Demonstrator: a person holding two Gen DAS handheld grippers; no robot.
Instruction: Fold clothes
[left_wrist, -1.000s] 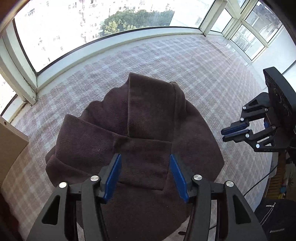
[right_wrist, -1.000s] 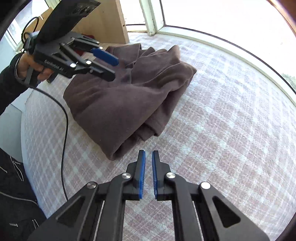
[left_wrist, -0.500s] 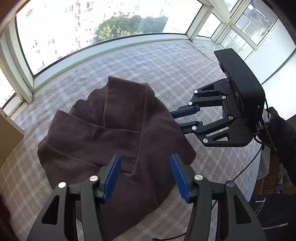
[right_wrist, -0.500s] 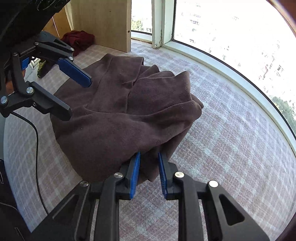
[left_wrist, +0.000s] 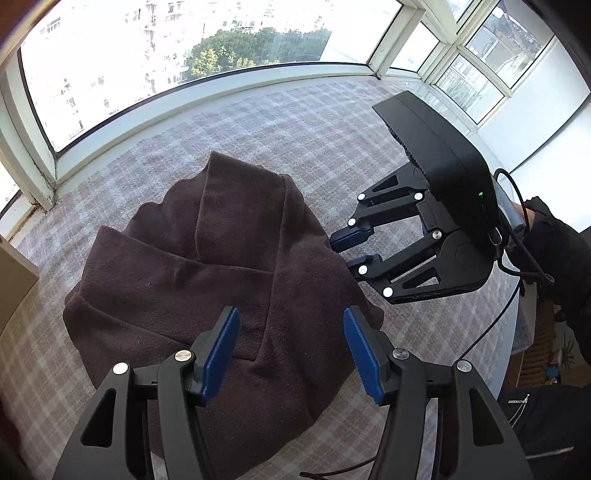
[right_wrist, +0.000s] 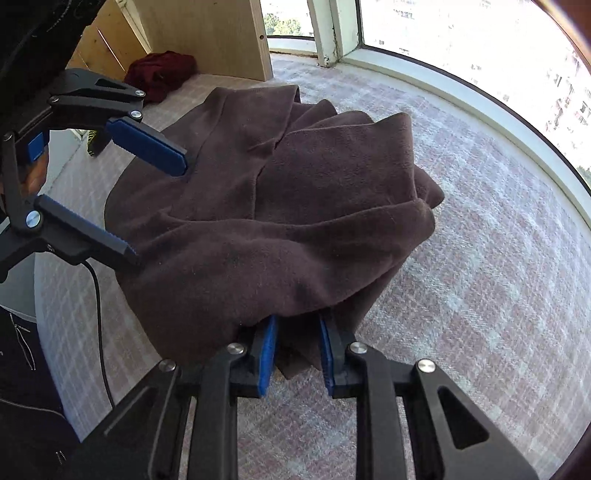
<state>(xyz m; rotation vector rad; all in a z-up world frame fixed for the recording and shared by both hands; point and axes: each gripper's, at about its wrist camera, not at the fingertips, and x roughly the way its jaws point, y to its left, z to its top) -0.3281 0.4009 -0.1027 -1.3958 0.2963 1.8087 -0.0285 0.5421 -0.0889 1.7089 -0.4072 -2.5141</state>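
Right wrist view: the right hand-held gripper (right_wrist: 297, 347) is closing, its blue pads at the near fold of the brown garment (right_wrist: 280, 206), with cloth between them. The garment is lying in a loose folded heap on the checked bench (right_wrist: 480, 295), toward its near edge. The left hand-held gripper (left_wrist: 291, 350) is hovering above the heap's near side, jaws spread and still widening, gripping nothing. Farther off, a red cloth (right_wrist: 162, 74) is sitting by a wooden panel (right_wrist: 207, 33) at the far-left corner.
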